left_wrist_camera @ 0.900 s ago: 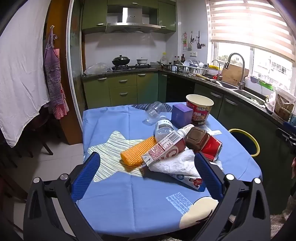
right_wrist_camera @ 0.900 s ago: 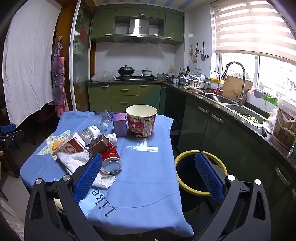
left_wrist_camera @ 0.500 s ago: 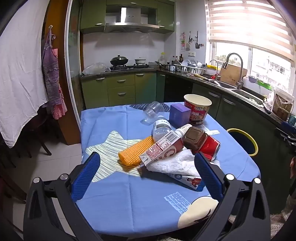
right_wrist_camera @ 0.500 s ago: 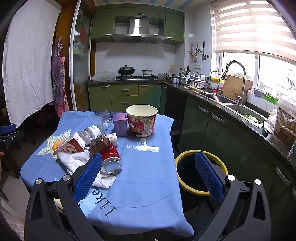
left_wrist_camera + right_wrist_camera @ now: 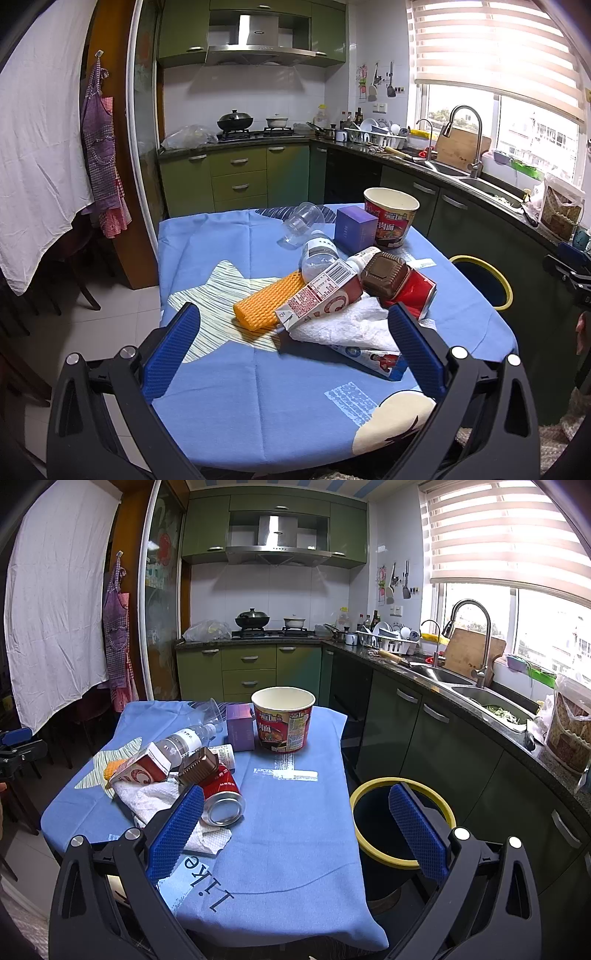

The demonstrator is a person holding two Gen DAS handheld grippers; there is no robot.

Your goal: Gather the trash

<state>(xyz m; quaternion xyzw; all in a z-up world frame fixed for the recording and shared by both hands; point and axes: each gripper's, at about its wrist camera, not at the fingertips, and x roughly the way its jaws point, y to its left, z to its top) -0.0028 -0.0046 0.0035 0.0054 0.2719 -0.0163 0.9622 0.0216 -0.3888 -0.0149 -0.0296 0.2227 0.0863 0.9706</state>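
A pile of trash lies on the blue tablecloth: an orange mesh sleeve, a milk carton, a clear bottle, a brown box, a red can, a white tissue, a purple box and a noodle cup. My left gripper is open, just short of the pile. My right gripper is open over the table's near edge, beside the can and the black bin with a yellow rim.
A clear plastic cup lies on its side at the far end of the table. Green cabinets and a counter with a sink run along the right. A white sheet hangs on the left, with dark chairs below it.
The left gripper has shifted slightly, so the pile sits a little lower left in its view. The right gripper has barely moved. Both stay open.
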